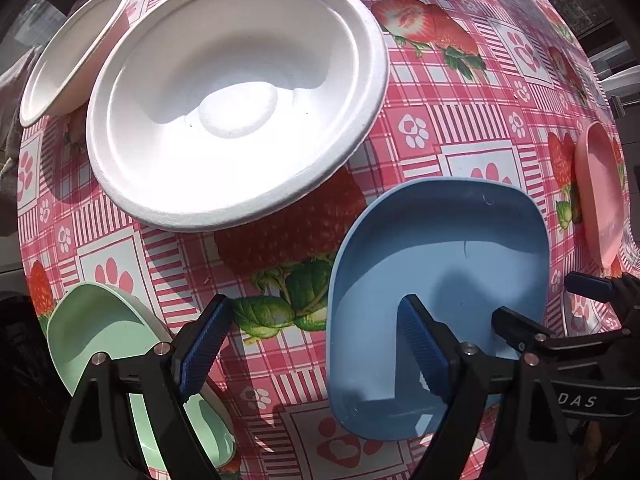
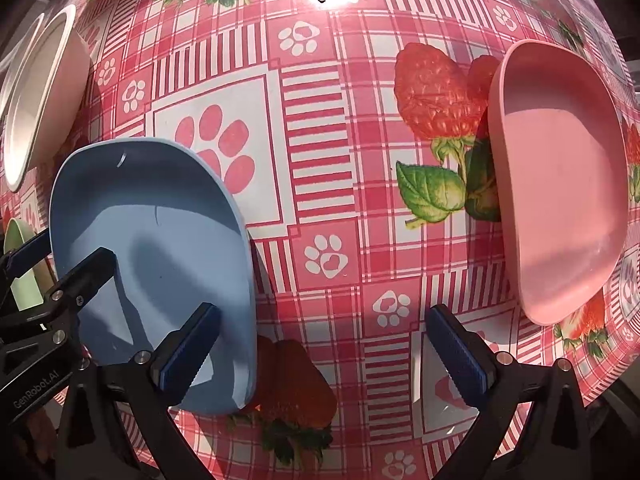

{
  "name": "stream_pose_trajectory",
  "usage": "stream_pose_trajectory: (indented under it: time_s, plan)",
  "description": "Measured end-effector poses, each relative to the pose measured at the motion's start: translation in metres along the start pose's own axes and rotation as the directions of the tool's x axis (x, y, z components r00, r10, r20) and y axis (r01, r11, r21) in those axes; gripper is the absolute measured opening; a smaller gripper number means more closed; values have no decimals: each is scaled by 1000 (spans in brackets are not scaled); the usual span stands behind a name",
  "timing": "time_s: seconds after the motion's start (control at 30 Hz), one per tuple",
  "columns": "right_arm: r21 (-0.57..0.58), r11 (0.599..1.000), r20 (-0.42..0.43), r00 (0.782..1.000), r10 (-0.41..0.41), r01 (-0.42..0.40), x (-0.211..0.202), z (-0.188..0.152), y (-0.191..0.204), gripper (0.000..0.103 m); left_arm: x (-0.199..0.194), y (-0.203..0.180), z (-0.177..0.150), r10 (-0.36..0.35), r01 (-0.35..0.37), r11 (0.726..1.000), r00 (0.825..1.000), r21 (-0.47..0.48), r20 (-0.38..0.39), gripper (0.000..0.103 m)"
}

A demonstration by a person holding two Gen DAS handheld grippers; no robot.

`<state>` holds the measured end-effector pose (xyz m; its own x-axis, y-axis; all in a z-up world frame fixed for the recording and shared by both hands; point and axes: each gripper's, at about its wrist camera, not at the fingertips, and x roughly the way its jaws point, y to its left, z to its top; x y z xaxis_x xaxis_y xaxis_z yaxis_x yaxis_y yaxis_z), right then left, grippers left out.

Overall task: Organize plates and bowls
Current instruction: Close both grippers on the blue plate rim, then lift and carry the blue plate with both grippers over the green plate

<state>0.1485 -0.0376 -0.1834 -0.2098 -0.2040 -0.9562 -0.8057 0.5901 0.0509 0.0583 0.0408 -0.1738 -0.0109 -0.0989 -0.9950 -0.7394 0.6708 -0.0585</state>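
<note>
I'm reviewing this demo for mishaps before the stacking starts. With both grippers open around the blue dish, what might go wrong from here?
1. The left gripper and right gripper both crowd the blue dish, so their fingers may collide.
2. The glossy tablecloth looks slick; a one-sided push could slide the dish instead of lifting it.
3. The green dish lies under the left gripper's outer finger and may get bumped.

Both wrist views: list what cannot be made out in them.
- Green bowl: near half hidden behind the left hand-held gripper in the left wrist view; only a sliver shows in the right wrist view.
- Pink bowl: squeezed edge-on at the left wrist view's right edge.
- White bowl: cut off by the right wrist view's left edge.
- Blue bowl: near corner covered by the right hand-held gripper.
</note>
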Motion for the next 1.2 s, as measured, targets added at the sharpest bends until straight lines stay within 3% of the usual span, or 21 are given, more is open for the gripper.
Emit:
stream_pose_trajectory:
  time_s: [0.07, 0.13, 0.23, 0.33, 0.43, 0.47, 0.83, 0.97, 1.2]
  plan:
    - [1, 1000, -3, 1000, -1, 1, 1, -2, -3, 103, 0, -1, 1, -3, 3, 1000, 1000, -4, -7, 86]
    - [-1, 1000, 15, 1000, 7, -7, -9, -25, -7, 103, -3, -8, -3, -9, 9, 1000, 1000, -2, -26, 80]
    - [-48, 999, 46, 999, 4, -2, -21, -37, 7, 93, -7, -20, -7, -16, 17, 1000, 999, 13, -42, 68]
    - [-102, 995, 79, 997, 12, -4, -27, -42, 21, 73, -12, -28, -7, -26, 27, 999, 999, 25, -44, 54]
    - [-125, 991, 100, 994, 52, -39, -32, -45, 29, 37, -17, -35, -8, -39, 41, 998, 998, 44, -46, 40]
    - [-124, 990, 91, 992, 86, -74, -32, -44, 30, 21, -18, -37, -8, -31, 33, 998, 998, 51, -45, 40]
    - [-83, 986, 67, 986, 153, -147, -29, -55, 19, 21, -35, -41, -40, -31, 32, 999, 999, 29, -33, 38]
    - [-103, 978, 44, 982, 186, -180, -25, -56, 34, 21, -38, -24, -55, -32, 32, 999, 999, -6, -30, 38]
    - [-180, 969, 21, 984, 175, -168, -22, -60, 67, 22, -54, -5, -82, -27, 26, 998, 999, -51, -23, 38]
